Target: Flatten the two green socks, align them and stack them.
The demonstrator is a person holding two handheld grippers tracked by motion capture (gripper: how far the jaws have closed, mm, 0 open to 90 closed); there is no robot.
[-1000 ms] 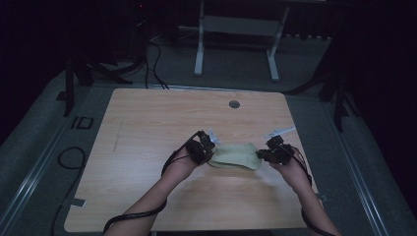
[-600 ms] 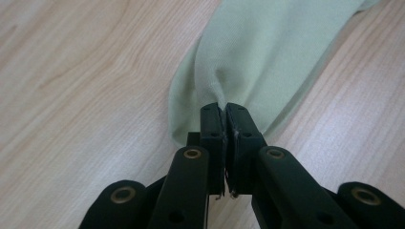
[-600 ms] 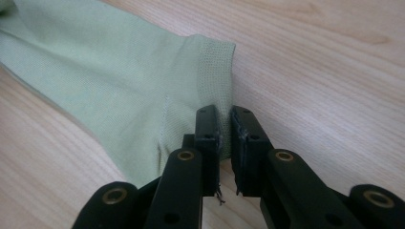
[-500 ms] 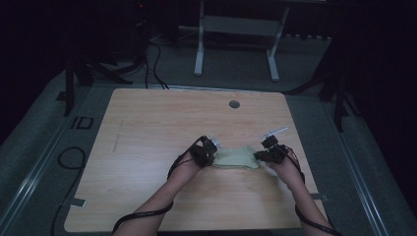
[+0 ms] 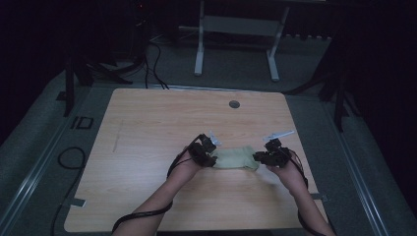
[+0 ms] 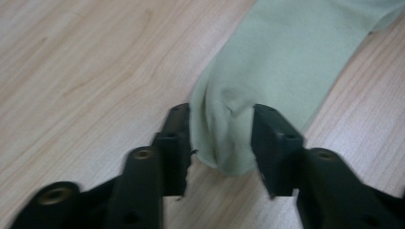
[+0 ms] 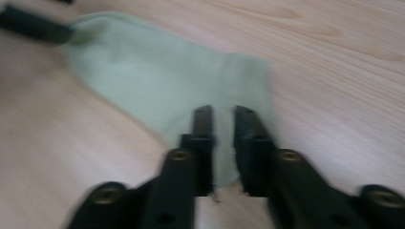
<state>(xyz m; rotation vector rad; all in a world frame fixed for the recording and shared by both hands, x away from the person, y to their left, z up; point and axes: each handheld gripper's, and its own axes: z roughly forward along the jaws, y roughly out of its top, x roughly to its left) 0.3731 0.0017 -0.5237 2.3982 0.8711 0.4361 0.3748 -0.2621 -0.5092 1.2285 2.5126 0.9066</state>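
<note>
Your left gripper (image 5: 212, 156) sits at the left end of the sock (image 5: 236, 159), which lies flat on the table (image 5: 147, 128), near the front edge and a little right of centre. In the left gripper view the jaws have just been opening: they stand apart on either side of a bunched fold at that end of the sock (image 6: 282, 62), the cloth between them slack, the pads beside it and not squeezing. So on this side you seem to be letting go, and the fold you made there stays as a small ridge. Across the middle the sock rests smooth on the wood, stretched out between your two hands, with nothing on top of it. At the right end your right gripper (image 5: 260, 158) is down on the cuff. In the right gripper view its jaws are drawn close together with a thin strip of the sock's (image 7: 157, 86) edge between them, so it looks pinched, though the picture is blurred. Judged from this, the laying-out is nearly done: the sock is down and roughly straight. What is left is to release the right end, lift both grippers clear, and perhaps flatten the ridge at the left.
</note>
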